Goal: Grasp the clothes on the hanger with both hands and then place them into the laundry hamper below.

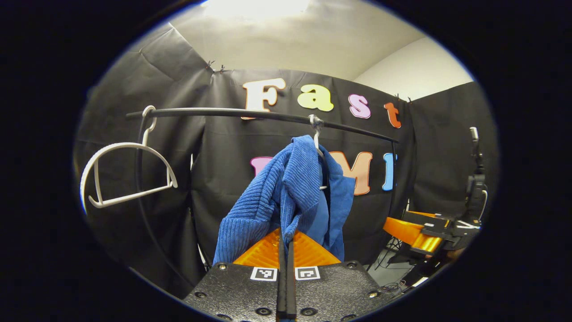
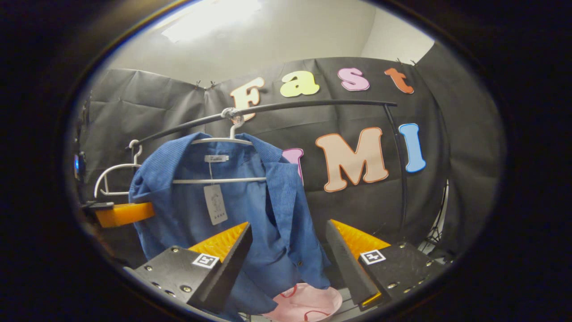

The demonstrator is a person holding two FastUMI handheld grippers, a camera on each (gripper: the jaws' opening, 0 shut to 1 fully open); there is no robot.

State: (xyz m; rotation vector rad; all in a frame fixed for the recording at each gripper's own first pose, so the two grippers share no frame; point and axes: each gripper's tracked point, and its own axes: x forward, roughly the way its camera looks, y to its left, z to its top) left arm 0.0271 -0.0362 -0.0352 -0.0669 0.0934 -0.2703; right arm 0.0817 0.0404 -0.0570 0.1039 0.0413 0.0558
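A blue corduroy jacket [image 2: 214, 201] hangs from a white hanger [image 2: 223, 147] on the black rail [image 2: 286, 107] of the booth, its length running straight down toward a pink hamper [image 2: 308, 304] whose rim peeks out just below the hem. The left gripper [image 1: 286, 250] is pinched together with a fold of the jacket's near sleeve [image 1: 259, 201] apparently caught between its fingers, though the cloth drapes over the tips and the bite itself is hard to confirm. The right gripper [image 2: 288, 259] stands spread wide, the jacket's front panel directly ahead in the gap between its fingers, close but seemingly not touching. An empty white hanger [image 1: 125, 174] dangles farther along the rail. With the left side seemingly taken, the right gripper looks the one to advance forward and close on the hanging front before the garment is lifted off and lowered.
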